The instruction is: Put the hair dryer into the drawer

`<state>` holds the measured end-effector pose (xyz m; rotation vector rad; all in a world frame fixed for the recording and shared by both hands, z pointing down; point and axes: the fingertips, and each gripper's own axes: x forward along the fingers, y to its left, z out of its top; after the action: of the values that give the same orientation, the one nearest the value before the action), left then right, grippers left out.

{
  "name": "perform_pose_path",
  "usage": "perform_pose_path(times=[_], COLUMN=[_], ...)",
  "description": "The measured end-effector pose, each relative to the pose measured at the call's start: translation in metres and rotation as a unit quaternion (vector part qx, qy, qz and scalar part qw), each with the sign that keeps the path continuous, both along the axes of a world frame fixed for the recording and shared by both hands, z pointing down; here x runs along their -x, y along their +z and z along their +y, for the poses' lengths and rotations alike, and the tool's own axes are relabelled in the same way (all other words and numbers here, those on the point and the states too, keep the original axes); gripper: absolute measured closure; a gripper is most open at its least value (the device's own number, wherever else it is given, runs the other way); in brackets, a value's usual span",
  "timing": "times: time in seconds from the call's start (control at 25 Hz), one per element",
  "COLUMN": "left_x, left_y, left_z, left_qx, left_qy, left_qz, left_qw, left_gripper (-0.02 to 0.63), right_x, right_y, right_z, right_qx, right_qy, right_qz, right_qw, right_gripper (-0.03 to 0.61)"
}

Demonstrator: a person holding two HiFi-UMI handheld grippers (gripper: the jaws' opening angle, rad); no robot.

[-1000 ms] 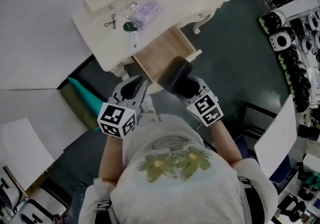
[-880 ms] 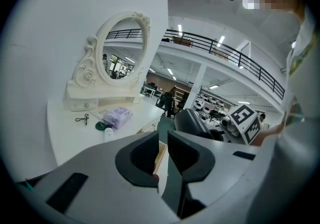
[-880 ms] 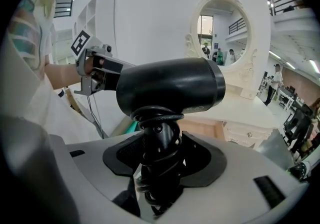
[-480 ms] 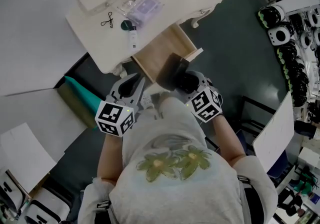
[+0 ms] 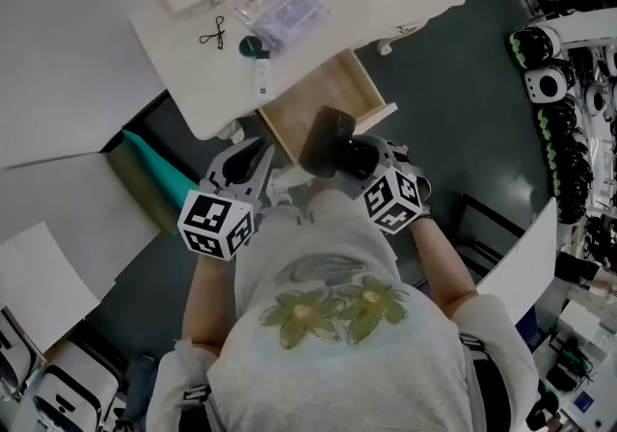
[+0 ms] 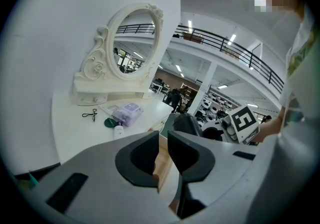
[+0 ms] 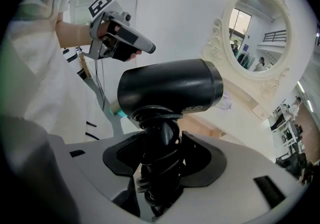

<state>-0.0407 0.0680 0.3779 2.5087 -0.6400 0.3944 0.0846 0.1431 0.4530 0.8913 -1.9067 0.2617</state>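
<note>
My right gripper is clamped on the hair dryer by its cord-wrapped handle, mid-frame over the open drawer's front edge. Left gripper jaws are nearly together with nothing between them.

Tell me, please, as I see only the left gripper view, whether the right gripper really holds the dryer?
Observer: Yes. The right gripper view shows the right gripper shut on the handle of the dryer, which is wrapped in cord.
Operator: Thank you. Is it in the drawer?
Observer: Not yet. In the head view the dryer hangs over the front edge of the open drawer.
</note>
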Motion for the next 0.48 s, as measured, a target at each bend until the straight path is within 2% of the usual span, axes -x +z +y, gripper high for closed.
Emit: perform_pose_path(times=[0.48], left_x=[-0.002], left_y=[0.001], left_z=[-0.019], left_qx=[0.010], left_qy=[-0.055], left_qz=[-0.014], left_qw=[0.9983], left_gripper=[0.554], right_x=[-0.006], right_y=[0.010], right_z=[-0.024], right_qx=[0.016], right_qy=[-0.104], right_qz=[0.020], right_qw=[0.994], right_gripper=[0.365])
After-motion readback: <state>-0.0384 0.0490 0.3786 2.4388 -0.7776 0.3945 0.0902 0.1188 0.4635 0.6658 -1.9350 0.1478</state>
